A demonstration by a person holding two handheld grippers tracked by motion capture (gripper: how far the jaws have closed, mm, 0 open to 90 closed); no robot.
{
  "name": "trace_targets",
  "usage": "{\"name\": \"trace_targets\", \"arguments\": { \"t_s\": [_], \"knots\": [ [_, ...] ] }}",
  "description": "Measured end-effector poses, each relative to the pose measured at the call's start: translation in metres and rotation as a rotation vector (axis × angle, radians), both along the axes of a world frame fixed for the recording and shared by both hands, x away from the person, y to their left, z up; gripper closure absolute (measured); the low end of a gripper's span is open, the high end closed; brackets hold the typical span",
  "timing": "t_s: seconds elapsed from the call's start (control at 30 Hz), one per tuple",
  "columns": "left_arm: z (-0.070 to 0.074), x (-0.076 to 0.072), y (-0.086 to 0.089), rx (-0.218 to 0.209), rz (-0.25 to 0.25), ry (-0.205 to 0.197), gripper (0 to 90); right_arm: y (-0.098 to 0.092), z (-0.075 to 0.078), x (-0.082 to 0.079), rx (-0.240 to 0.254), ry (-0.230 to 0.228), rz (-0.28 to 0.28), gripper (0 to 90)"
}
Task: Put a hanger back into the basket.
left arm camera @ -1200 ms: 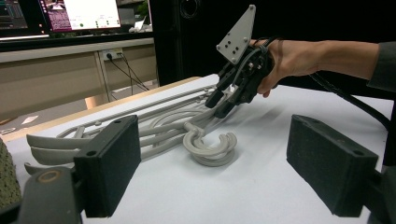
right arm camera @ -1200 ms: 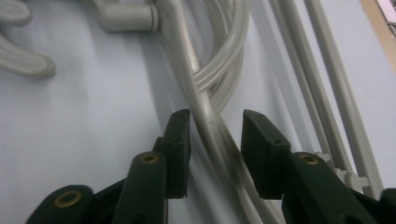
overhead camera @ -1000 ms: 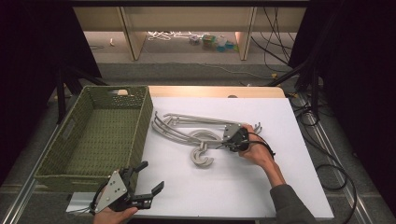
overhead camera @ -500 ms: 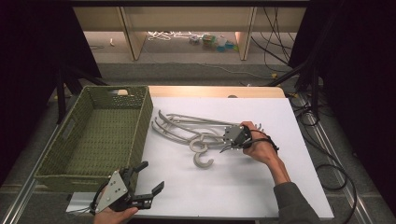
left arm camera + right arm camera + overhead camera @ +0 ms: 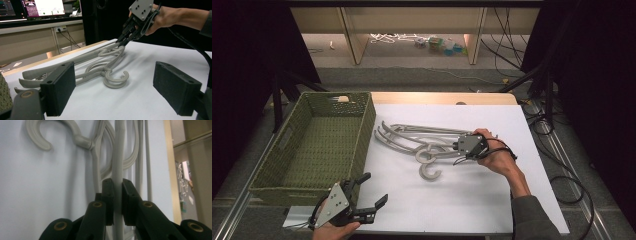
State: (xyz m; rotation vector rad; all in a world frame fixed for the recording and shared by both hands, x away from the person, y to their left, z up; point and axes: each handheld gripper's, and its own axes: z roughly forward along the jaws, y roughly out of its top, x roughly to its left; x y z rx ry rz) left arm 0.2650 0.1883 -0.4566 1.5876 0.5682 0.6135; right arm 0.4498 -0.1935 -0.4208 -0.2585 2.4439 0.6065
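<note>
So the right tool (image 5: 458, 148) just finished clamping down. A second ago its jaws hadn't fully closed on the arm of the top pale grey plastic coat hanger (image 5: 422, 131); now the black pads (image 5: 108, 195) pinch that arm tight from both sides, and the hook end has lifted a bit off the rest of the pile compared with then. My read: the grab is done and the next bit is carrying it off, most likely to the green woven basket (image 5: 362, 125) sitting just left of the pile.

The hangers lie stacked in the middle of the white worktop (image 5: 492, 200), just beside the basket's right wall. Their long axis runs roughly left-right across the worktop, the curved shoulder ends fanning toward the basket and the hooks (image 5: 430, 171) curling toward the person's side. The held one is gripped on its right half, near the neck.

The left tool (image 5: 362, 197) hangs at the near edge of the worktop, jaws wide with nothing between them, well apart from the hangers.
</note>
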Motion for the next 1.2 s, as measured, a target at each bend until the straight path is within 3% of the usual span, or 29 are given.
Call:
{"name": "trace_targets", "arguments": {
  "t_s": [0.1, 0.23, 0.27, 0.33, 0.53, 0.6, 0.67, 0.8, 0.93, 1.03, 1.07, 1.2],
  "knots": [
    [0.000, 0.000, 0.000, 0.001, 0.003, -0.001, 18.0, 0.001, 0.004, -0.002, 0.004, -0.016, 0.013, 82.7],
    [0.001, -0.001, -0.002, -0.012, 0.003, 0.003, 18.1, -0.001, 0.015, -0.010, 0.036, -0.010, 0.045, 82.6],
    [0.002, -0.002, -0.003, -0.010, -0.004, 0.002, 18.1, -0.002, 0.016, -0.014, 0.045, 0.014, 0.039, 82.6],
    [0.004, -0.004, -0.005, -0.023, -0.014, 0.011, 18.2, -0.004, 0.019, -0.017, 0.047, 0.004, 0.054, 82.5],
    [0.011, -0.006, -0.020, 0.011, -0.045, -0.003, 18.5, -0.010, 0.027, -0.030, 0.069, 0.020, 0.077, 82.5],
    [0.013, -0.004, -0.026, 0.028, -0.054, 0.007, 19.6, -0.015, 0.028, -0.040, 0.092, 0.049, 0.074, 82.5],
    [0.016, 0.001, -0.033, 0.028, -0.058, 0.015, 20.2, -0.019, 0.028, -0.044, 0.080, 0.049, 0.078, 82.5],
    [0.023, 0.019, -0.051, 0.066, -0.043, 0.026, 20.8, -0.024, 0.024, -0.054, 0.089, 0.092, 0.071, 82.5],
    [0.022, 0.030, -0.063, 0.114, -0.038, 0.057, 20.8, -0.031, 0.024, -0.059, 0.096, 0.088, 0.078, 82.5],
    [0.021, 0.035, -0.069, 0.138, -0.029, 0.059, 21.9, -0.035, 0.025, -0.063, 0.102, 0.089, 0.089, 82.5],
    [0.020, 0.040, -0.075, 0.170, -0.030, 0.050, 23.6, -0.036, 0.026, -0.065, 0.106, 0.102, 0.081, 82.5],
    [0.019, 0.052, -0.083, 0.196, -0.044, 0.037, 29.5, -0.038, 0.029, -0.068, 0.114, 0.096, 0.096, 82.5]
  ]
}}
